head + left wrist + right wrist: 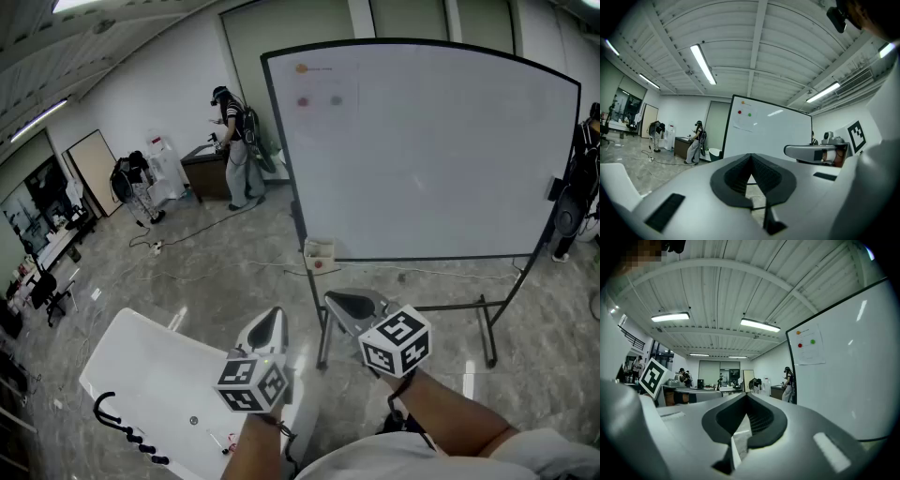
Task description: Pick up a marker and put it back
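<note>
We hold left gripper point(270, 326) and right gripper point(352, 306), jaws pressed together, empty. Ribbed black pads point(765, 172), smooth grey shells. Glossy whiteboard point(422, 150) ahead, small pale box point(319, 253) on its ledge. We cannot make out marker.

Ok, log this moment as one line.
left gripper: shut, empty | right gripper: shut, empty | whiteboard: ahead of both | pick: not yet begun

Tube lights point(703, 63) are glowing across the ribbed white ceiling point(787, 37), a whiteboard point(422, 150) is standing on the glossy grey floor point(216, 253), and a white table point(150, 375) is sitting near its stand.
</note>
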Available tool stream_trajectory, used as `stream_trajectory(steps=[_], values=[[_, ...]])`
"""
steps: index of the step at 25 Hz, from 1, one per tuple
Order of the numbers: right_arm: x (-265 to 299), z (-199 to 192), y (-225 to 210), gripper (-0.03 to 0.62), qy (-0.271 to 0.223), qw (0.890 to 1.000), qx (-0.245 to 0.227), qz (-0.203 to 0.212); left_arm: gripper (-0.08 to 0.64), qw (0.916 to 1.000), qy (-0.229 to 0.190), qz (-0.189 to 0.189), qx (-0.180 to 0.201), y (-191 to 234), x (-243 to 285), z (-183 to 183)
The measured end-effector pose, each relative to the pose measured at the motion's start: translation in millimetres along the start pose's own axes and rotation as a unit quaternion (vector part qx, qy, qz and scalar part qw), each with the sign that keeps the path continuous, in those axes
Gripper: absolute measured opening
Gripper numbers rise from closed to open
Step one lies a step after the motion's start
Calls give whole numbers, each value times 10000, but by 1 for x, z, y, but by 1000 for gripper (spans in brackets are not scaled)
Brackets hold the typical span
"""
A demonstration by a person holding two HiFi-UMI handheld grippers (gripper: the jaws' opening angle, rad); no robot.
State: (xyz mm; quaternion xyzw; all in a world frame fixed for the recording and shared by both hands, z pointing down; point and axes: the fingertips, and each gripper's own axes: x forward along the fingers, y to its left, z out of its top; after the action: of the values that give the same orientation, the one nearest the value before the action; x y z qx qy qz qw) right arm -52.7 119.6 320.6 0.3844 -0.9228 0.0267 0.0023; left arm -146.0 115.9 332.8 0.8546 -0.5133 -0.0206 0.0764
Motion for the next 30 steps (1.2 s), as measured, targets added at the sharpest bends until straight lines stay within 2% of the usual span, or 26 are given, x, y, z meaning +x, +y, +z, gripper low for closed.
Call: stream_trajectory(steps=[13, 19, 25, 30], values=[[0, -16, -9, -3, 98, 9997, 236, 15, 2, 9998, 128, -131, -100, -4, 9, -13], [12, -30, -29, -3, 129, 9994, 279, 178, 2, 9995, 201, -161, -166, 1, 40, -27], [45, -45, -74, -2, 249, 9988, 319, 273, 2, 9992, 323, -148, -183, 19, 96, -36], [95, -65, -136, -3, 383, 9980, 299, 405, 2, 9987, 463, -22, -211, 48, 164, -52]])
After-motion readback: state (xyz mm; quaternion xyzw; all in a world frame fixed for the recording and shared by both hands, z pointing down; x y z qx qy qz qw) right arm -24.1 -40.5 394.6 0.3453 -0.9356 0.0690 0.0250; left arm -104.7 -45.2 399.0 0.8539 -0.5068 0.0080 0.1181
